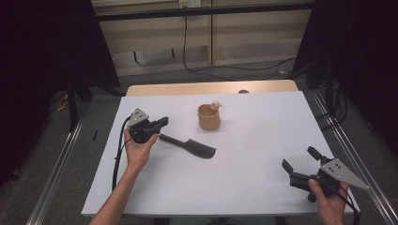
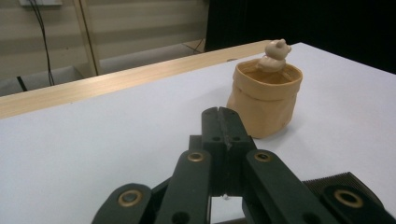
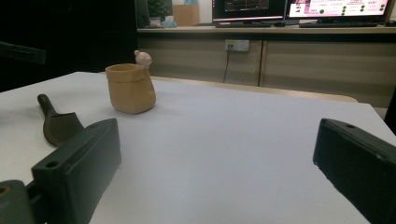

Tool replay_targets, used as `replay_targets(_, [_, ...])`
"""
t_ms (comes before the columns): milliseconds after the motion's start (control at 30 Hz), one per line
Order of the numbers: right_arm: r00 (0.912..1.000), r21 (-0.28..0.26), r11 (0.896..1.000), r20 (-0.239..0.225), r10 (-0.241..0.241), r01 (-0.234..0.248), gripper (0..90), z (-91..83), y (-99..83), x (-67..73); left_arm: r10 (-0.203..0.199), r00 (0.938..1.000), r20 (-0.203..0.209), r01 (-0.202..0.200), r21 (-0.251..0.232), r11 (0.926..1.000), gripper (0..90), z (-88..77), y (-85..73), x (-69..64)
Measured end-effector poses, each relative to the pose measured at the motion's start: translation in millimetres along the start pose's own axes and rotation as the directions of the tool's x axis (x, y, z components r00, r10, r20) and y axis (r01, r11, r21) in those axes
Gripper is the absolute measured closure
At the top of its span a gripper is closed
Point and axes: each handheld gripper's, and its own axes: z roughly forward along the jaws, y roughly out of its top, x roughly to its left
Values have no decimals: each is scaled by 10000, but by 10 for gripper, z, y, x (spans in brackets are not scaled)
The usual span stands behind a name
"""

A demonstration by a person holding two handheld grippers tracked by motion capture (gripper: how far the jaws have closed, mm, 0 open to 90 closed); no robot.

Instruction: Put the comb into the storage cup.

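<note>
Meanwhile, the left gripper [image 1: 162,123] sits just left of the small tan soft-sided pot [image 1: 209,117] that stands near the middle of the white table sheet [image 1: 244,154], a pale little bear-shaped figure [image 1: 216,104] perched on its far rim. Its two black jaws are pressed together with nothing visible between them; in the left gripper view they meet in one line, pointing toward the pot's near left side. A long dark comb with a slim handle [image 1: 187,145] lies flat on the sheet just in front of the pot and slightly left of it, its handle end running under the left gripper, though I cannot tell whether the two touch. The right gripper [image 1: 300,164] is held well to the right of the pot and nearer the table's front edge, its jaws spread wide over bare sheet.
</note>
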Motion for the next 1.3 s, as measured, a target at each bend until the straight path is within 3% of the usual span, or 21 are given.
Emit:
replay_targets(133, [10000, -16, 10000, 81, 34, -34, 3, 5, 0, -8, 110, 9999, 100, -114, 425, 9990, 900, 70, 73, 24])
replay_targets(300, [10000, -5, 10000, 43, 31, -31, 2, 1, -1, -3, -341, 9988, 356, 315, 708, 9970, 900, 127, 79, 75])
replay_targets(400, [10000, -9, 10000, 5, 21, -21, 2, -2, -1, 0, -174, 9994, 287, 142, 1088, 9940, 900, 139, 61, 108])
replay_targets(567, [10000, 20, 10000, -32, 26, -26, 2, 3, -4, -1, 6, 9995, 315, -73, 2158, 9764, 900, 199, -39, 140])
replay_targets(633, [10000, 19, 10000, -41, 32, -32, 2, 3, -5, 0, -68, 9996, 289, 0, 2307, 9730, 900, 221, -62, 150])
replay_targets(667, [10000, 27, 10000, -58, 10, -10, 2, 1, -5, 1, 111, 9997, 221, -161, 2423, 9701, 900, 227, -67, 167])
replay_targets(700, [10000, 27, 10000, -58, 10, -10, 2, 1, -5, 1, -75, 9997, 233, 16, 2421, 9703, 900, 237, -78, 162])
replay_targets(767, [10000, 31, 10000, -56, 13, -13, 2, -1, -5, 3, -28, 9999, 109, -1, 2560, 9667, 900, 255, -101, 172])
replay_targets(833, [10000, 60, 10000, -62, 3, -3, 2, 0, -5, 3, 62, 10000, -6, -58, 2910, 9567, 900, 277, -122, 161])
replay_targets(1067, [10000, 73, 10000, -89, -32, 33, 2, 4, -9, 2, 101, 9998, -179, -37, 3272, 9449, 900, 318, -168, 189])
replay_targets(1133, [10000, 77, 10000, -93, -32, 33, 2, 4, -10, 3, 76, 9998, -191, -9, 3261, 9453, 900, 318, -174, 202])
replay_targets(1300, [9999, 76, 9999, -85, -105, 106, 2, 3, -10, 5, 162, 9997, -176, -91, 3460, 9382, 900, 319, -191, 222])
